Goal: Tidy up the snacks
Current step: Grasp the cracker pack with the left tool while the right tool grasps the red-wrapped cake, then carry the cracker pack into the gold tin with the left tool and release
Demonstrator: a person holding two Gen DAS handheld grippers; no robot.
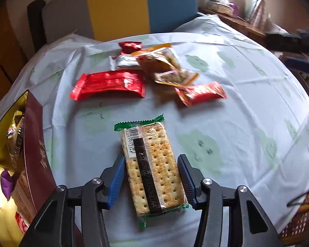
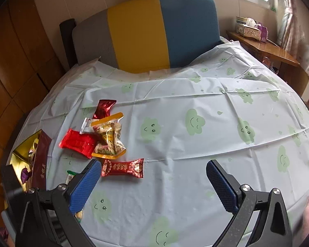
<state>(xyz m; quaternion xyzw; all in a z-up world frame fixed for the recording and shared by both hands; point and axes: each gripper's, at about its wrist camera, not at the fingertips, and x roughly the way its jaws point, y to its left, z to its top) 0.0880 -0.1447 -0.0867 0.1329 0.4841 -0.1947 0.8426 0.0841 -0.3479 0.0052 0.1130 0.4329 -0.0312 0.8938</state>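
Observation:
A clear cracker pack with green ends [image 1: 152, 164] lies between the blue pads of my left gripper [image 1: 151, 160]. The jaws stand on either side of it; the left pad touches its edge and a narrow gap shows at the right pad. Beyond it lie a big red pack [image 1: 109, 85], a small red candy [image 1: 199, 93], orange-edged nut bags [image 1: 166, 65] and a silver bar [image 1: 125, 61]. My right gripper [image 2: 152, 173] is open and empty above the cloth, with the red candy [image 2: 123, 167] just beyond its left pad. The snack pile [image 2: 101, 135] lies farther left.
A maroon and gold gift box [image 1: 24, 144] holding sweets stands open at the left edge, and it also shows in the right wrist view [image 2: 34, 156]. A pale cloth with green clouds [image 2: 195, 144] covers the table. A grey, yellow and blue headboard [image 2: 146, 30] stands behind.

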